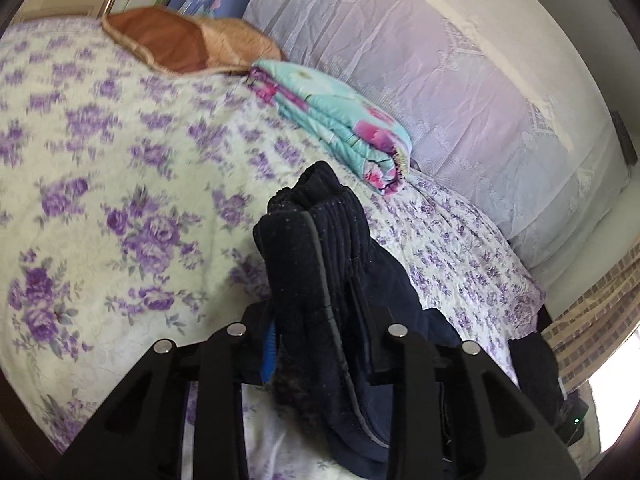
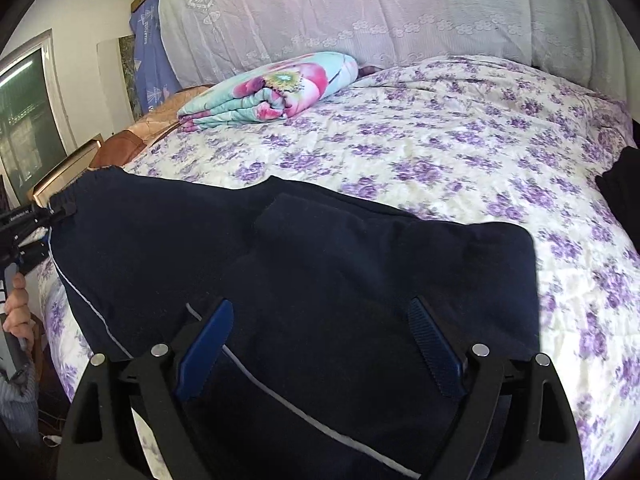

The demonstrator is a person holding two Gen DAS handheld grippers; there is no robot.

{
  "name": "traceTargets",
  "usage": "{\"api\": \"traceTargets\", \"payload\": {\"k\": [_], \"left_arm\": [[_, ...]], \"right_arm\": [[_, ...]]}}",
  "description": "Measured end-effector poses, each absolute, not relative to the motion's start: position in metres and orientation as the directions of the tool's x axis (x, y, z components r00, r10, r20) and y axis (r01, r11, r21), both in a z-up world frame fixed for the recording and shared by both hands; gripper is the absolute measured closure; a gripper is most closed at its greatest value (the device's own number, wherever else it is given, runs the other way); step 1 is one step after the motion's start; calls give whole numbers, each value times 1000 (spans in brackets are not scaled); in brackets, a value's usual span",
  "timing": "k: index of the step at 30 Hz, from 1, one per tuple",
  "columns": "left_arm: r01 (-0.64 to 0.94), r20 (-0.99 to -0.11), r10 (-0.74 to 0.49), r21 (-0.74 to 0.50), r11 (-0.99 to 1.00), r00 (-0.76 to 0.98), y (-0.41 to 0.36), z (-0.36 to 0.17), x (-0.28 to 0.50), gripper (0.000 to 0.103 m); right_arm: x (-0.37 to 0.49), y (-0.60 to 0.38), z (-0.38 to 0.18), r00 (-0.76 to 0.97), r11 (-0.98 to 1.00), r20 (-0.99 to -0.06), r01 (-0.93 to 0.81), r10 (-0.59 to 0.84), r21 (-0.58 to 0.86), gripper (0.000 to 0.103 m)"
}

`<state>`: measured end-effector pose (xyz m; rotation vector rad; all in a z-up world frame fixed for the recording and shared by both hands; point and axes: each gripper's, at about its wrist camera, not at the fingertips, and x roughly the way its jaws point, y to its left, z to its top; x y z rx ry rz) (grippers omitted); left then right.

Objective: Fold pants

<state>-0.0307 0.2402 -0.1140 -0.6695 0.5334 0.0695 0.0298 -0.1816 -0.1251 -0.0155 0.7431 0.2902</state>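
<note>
**Right wrist view: waistband pinched on one side, other fingers spread above the cloth**

Right wrist camera looks down on the dark navy pants (image 2: 280, 272), which lie spread over the near part of the bed (image 2: 460, 148), close to its front edge. A thin pale piping line runs along one side seam. The waistband reaches to the left edge of the bed, and its far left corner is pinched by the left gripper (image 2: 60, 211), which lifts that corner a little. In the left wrist view the same gripper (image 1: 316, 280) has its fingers narrow, clamped on a thick bunch of ribbed navy fabric that hangs down between them.

The right gripper (image 2: 320, 344) has its blue-padded fingers wide apart and holds nothing; the pants lie straight ahead of and under them, with cloth showing between the pads. Whether the tips touch the fabric cannot be told. Judging by the seam, the long axis runs from the held waistband toward the right gripper's side, so the right gripper looks the nearer one to take the free end.

Beyond the pants, a folded floral quilt (image 2: 272, 92) lies at the far side of the bed by the lace-covered headboard (image 2: 360, 12). A small white marking on the left gripper body is too small to read.
</note>
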Motion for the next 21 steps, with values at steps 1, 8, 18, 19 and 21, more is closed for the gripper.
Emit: {"api": "traceTargets", "payload": {"k": [1,8,18,19,21], "left_arm": [[-224,-488,-95,-555,801,868,235,-108,-32,74],[-134,-413,-60,-425,895,909,181,-55,-38,77],[145,-339,-180,-124,982,924,9,-13,-16,78],[189,-341,-209,-90,978,917,-15,-16,-15,78],[296,-356,-278,-4,955,892,-75,-32,-14,78]], "right_arm": [[28,-184,-126,696,964,-677,-255,239,77,13],[21,-183,-139,668,958,-714,-285,209,14,12],[-14,-316,-118,775,960,-605,-5,180,280,12],[-18,-329,-118,781,952,-602,27,169,303,12],[-25,-354,-121,786,936,-601,89,144,340,12]]}}
